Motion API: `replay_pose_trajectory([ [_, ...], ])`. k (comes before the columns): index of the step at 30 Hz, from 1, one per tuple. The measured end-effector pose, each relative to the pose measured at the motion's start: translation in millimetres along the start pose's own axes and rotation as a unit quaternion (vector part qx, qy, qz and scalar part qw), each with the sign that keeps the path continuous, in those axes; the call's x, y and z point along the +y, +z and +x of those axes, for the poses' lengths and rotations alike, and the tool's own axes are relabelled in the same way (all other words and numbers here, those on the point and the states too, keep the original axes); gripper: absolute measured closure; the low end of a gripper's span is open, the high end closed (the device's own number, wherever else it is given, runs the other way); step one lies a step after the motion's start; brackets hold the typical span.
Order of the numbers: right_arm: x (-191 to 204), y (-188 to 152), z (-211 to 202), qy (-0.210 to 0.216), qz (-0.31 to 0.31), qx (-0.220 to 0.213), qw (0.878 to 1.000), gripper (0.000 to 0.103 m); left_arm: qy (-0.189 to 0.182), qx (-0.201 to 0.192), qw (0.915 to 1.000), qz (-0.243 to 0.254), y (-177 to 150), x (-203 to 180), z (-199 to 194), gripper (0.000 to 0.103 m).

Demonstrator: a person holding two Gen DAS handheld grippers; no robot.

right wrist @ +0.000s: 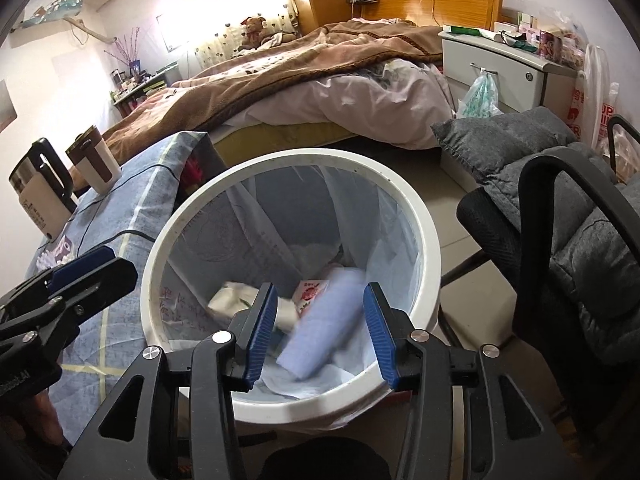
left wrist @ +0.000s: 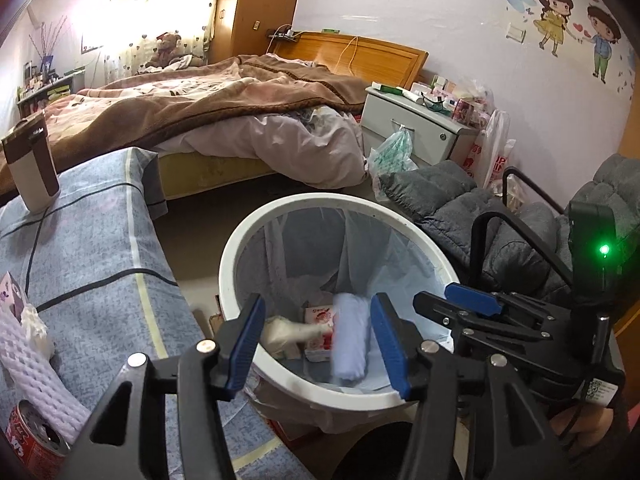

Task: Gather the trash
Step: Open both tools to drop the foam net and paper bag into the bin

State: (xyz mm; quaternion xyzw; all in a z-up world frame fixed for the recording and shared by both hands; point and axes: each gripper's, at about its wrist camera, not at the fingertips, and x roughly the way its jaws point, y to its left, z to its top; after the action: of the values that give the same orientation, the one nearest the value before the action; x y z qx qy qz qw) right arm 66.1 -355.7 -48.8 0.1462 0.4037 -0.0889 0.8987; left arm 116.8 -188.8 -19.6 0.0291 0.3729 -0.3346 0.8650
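Note:
A white round trash bin (left wrist: 240, 240) with a clear liner stands on the floor; it also shows in the right wrist view (right wrist: 424, 216). Inside lie a pale blue roll (left wrist: 351, 340), blurred, a red and white packet (left wrist: 320, 332) and cream paper (left wrist: 280, 334). The roll (right wrist: 320, 332) shows blurred in the right wrist view too. My left gripper (left wrist: 316, 350) is open and empty above the bin. My right gripper (right wrist: 318, 334) is open and empty above the bin, and it appears in the left wrist view (left wrist: 460, 304). A red can (left wrist: 30, 440) and white foam netting (left wrist: 32, 376) lie on the table.
A blue-clothed table (left wrist: 100, 280) stands left of the bin with a brown and white cup (left wrist: 32, 164) and a kettle (right wrist: 38, 188). A grey padded chair (right wrist: 560, 220) stands right. A bed (left wrist: 200, 108) and a white nightstand (left wrist: 412, 124) lie behind.

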Motion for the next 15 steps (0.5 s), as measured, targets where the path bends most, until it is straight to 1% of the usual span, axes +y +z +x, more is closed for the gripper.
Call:
replay_pose_trajectory([
  [4,3.4,-0.8,-2.1,0.001,0.001,-0.002,1.000,0.057,-0.001,-0.008,1.0000,-0.003,-1.6,3.3,-8.9,0.045],
  [7,7.7,-1.6,-5.5,0.006,0.001,-0.006,1.000,0.057,0.014,-0.018,0.9997,0.003,-4.6,5.8,-19.1,0.043],
  [10,13.0,-1.6,-9.9,0.012,-0.003,-0.012,1.000,0.057,0.016,-0.021,0.9996,-0.003,-7.5,12.2,-26.6,0.043],
  [13,21.9,-1.8,-15.9,0.017,-0.012,-0.019,1.000,0.057,0.030,-0.027,0.9992,-0.003,-11.5,18.0,-35.2,0.043],
  [15,28.9,-3.6,-21.2,0.022,-0.016,-0.025,0.999,0.057,0.032,-0.029,0.9990,-0.008,-13.9,21.0,-40.6,0.043],
])
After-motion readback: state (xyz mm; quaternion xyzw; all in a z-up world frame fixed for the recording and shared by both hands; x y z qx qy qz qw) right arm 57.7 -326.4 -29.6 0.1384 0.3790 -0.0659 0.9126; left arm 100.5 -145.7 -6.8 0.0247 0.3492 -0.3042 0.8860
